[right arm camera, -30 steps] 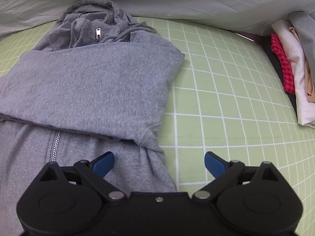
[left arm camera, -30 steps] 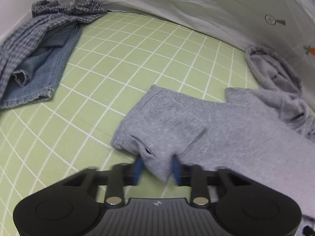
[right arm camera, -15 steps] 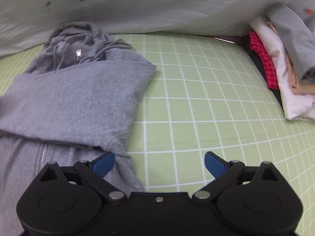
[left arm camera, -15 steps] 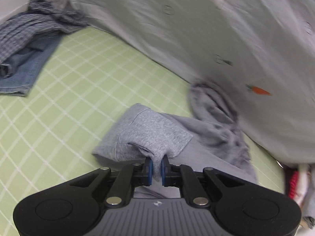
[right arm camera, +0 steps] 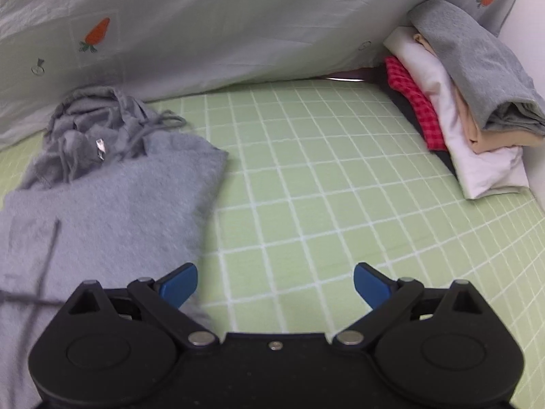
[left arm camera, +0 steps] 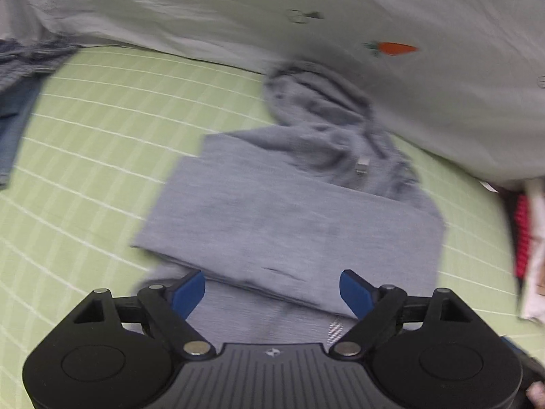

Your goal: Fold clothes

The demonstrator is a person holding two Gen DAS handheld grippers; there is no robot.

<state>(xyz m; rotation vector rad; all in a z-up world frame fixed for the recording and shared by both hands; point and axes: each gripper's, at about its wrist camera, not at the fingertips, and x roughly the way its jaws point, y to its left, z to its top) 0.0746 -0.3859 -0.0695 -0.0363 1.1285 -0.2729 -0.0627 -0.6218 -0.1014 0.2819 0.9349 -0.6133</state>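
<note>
Hoodie point(left arm camera: 289, 225) lies ahead of left hand-held gripper point(left arm camera: 272, 293), spread wide.

Each hand-held gripper, left point(left arm camera: 272, 293) and right point(right arm camera: 275, 284), has a black body, blue fingertips point(left arm camera: 189, 289), and silver pivot screws point(right arm camera: 203, 338).

I can read no words or numbers anywhere, only carrot pictures point(right arm camera: 97, 34) printed on the white sheet point(right arm camera: 238, 27) ahead.

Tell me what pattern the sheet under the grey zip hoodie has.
Light green sheet with a white grid of squares, clearest in the right wrist view.
</note>
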